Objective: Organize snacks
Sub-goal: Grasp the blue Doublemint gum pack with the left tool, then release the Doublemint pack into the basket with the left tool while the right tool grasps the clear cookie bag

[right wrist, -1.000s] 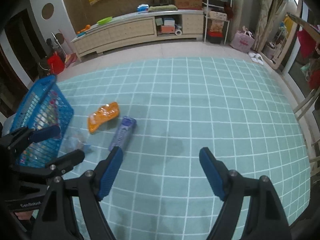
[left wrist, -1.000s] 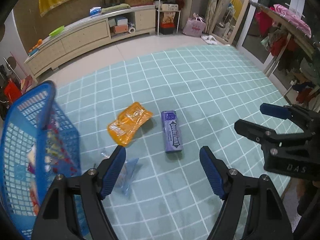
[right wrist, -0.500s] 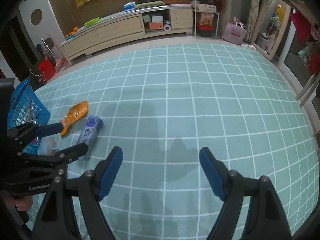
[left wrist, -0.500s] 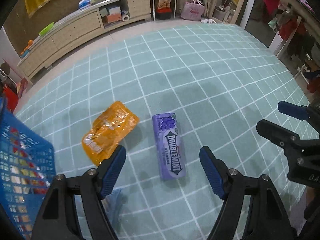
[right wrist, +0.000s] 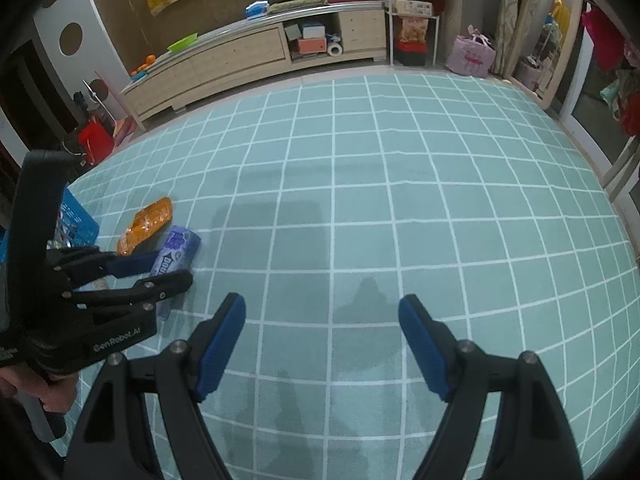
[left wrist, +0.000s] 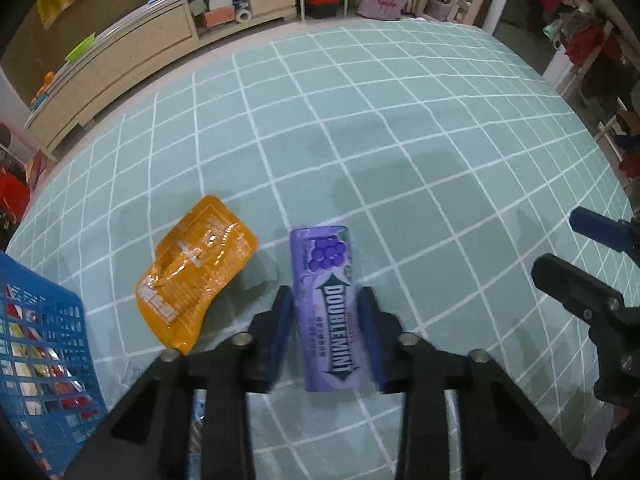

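Lying flat on the green grid-patterned floor mat [left wrist: 400,128], the purple Doublemint pack [left wrist: 329,312] sits at lower centre of the left wrist view, its long axis running up the frame. The left gripper [left wrist: 327,334] straddles the pack's lower half: one blue-padded finger stands just beside its left edge and the other just beside its right edge. Whether the pads press on the pack or stand a hair off it cannot be told here. The pack's grape-printed end projects beyond the fingertips toward upper frame. An orange snack pouch [left wrist: 194,272] lies to the left of the pack, near but apart from it. A blue basket [left wrist: 44,344] holding wrapped snacks occupies the lower left corner. The right gripper [left wrist: 596,280] shows at the right edge, well apart from the pack.

In the right wrist view, the right gripper [right wrist: 322,344] fills the lower frame with its fingers spread wide over bare mat [right wrist: 400,200], nothing between them. At left of frame the left gripper [right wrist: 160,272] brackets the purple pack [right wrist: 178,250], with the orange pouch [right wrist: 146,224] just beyond it and the blue basket [right wrist: 76,220] at the far left edge. A long low cabinet [right wrist: 240,60] lines the wall at top.
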`<state>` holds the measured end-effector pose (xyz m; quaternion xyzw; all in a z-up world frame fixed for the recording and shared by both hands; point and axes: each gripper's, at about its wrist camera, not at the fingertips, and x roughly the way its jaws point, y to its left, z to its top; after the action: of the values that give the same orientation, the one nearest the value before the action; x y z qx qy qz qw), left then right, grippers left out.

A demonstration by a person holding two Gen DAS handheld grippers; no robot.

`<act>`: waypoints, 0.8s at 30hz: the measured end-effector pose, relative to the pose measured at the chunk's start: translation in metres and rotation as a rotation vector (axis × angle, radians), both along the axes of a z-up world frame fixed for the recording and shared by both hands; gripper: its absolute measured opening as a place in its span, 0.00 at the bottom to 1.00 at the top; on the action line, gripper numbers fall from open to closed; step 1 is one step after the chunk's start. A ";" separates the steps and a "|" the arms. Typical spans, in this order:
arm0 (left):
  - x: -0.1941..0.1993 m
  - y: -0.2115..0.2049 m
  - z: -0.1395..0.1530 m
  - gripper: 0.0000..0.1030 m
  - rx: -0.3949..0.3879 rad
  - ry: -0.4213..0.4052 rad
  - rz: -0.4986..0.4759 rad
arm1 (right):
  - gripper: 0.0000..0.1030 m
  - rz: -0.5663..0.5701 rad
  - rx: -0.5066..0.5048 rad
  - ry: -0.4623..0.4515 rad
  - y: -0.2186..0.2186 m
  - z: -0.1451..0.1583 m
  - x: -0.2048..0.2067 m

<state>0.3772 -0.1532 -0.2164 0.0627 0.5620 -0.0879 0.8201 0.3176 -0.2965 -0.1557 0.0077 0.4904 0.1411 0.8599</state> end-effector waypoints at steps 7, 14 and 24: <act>-0.029 -0.001 0.017 0.28 -0.030 -0.039 0.002 | 0.80 0.002 0.003 0.002 0.009 0.005 -0.004; -0.075 0.028 0.071 0.28 -0.067 -0.144 0.014 | 0.80 0.032 0.016 0.009 0.031 0.018 -0.011; -0.143 0.091 0.141 0.28 -0.105 -0.301 0.115 | 0.80 0.140 0.002 -0.014 0.092 0.046 -0.034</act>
<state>0.2337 -0.0627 -0.0753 0.0000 0.4300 -0.0598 0.9009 0.2840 -0.2042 -0.1097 -0.0266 0.4838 0.2016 0.8512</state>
